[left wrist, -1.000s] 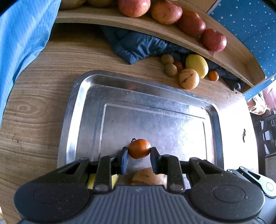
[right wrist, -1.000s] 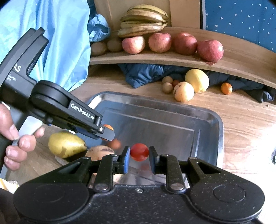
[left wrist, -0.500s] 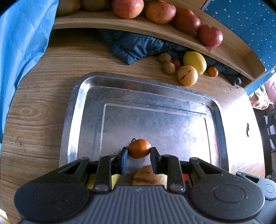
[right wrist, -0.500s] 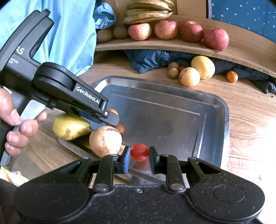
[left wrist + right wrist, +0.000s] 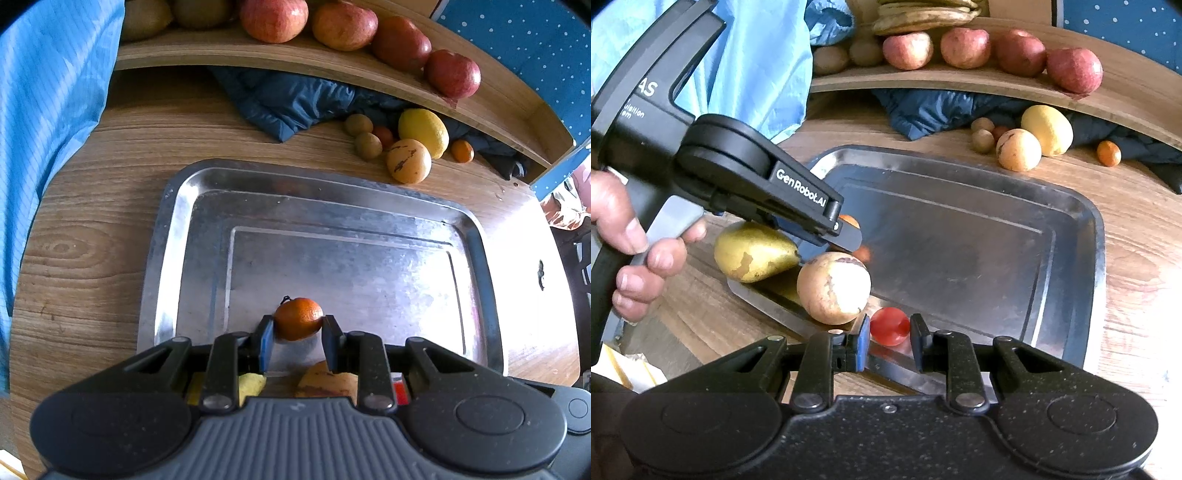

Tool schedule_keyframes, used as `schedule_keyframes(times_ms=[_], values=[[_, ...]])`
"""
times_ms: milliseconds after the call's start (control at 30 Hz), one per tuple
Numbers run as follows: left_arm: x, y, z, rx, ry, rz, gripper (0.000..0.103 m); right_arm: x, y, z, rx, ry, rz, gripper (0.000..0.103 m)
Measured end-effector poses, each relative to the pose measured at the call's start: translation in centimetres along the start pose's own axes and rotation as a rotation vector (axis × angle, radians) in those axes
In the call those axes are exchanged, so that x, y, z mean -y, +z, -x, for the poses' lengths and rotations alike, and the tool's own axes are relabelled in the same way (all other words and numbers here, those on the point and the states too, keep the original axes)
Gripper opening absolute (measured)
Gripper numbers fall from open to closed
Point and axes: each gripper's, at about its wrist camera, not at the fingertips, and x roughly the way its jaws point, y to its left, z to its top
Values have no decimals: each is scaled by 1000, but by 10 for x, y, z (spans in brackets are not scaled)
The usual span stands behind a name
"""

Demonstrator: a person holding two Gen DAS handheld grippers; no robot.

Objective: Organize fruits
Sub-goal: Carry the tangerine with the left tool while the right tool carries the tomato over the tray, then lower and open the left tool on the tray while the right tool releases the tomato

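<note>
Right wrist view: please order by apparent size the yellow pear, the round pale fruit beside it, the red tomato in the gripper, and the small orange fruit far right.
1. yellow pear and round pale fruit: alike, not ranked
2. red tomato, nearest the camera
3. small orange fruit

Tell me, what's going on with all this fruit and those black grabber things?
A person is sorting fruit onto a metal tray with a hand-held gripper in each hand. The left hand-held gripper is shut on a small orange above the tray. The right hand-held gripper is shut on a little red tomato near the tray's front edge. A pear and a round yellow fruit sit at the tray's near corner. Apples line the shelf behind, and more fruit waits on the table.
</note>
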Motion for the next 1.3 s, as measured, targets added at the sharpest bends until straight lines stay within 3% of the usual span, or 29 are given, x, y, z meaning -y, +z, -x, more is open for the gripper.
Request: schedule_keyframes(times_ms=[333,700,767,867,1300], values=[[5,-1,1,2,19,-3,32,4,-2,4,-3,8,12,28],[12,-11,20,59,37,31,63,16,-9,19,22,12,37,35],[16,-14,25,73,23,25,81,18,-11,21,28,15,42,40],[25,-21,35,104,43,7,92,22,-15,26,37,18,50,45],[45,-52,65,161,82,-39,99,40,-28,52,87,33,51,63]])
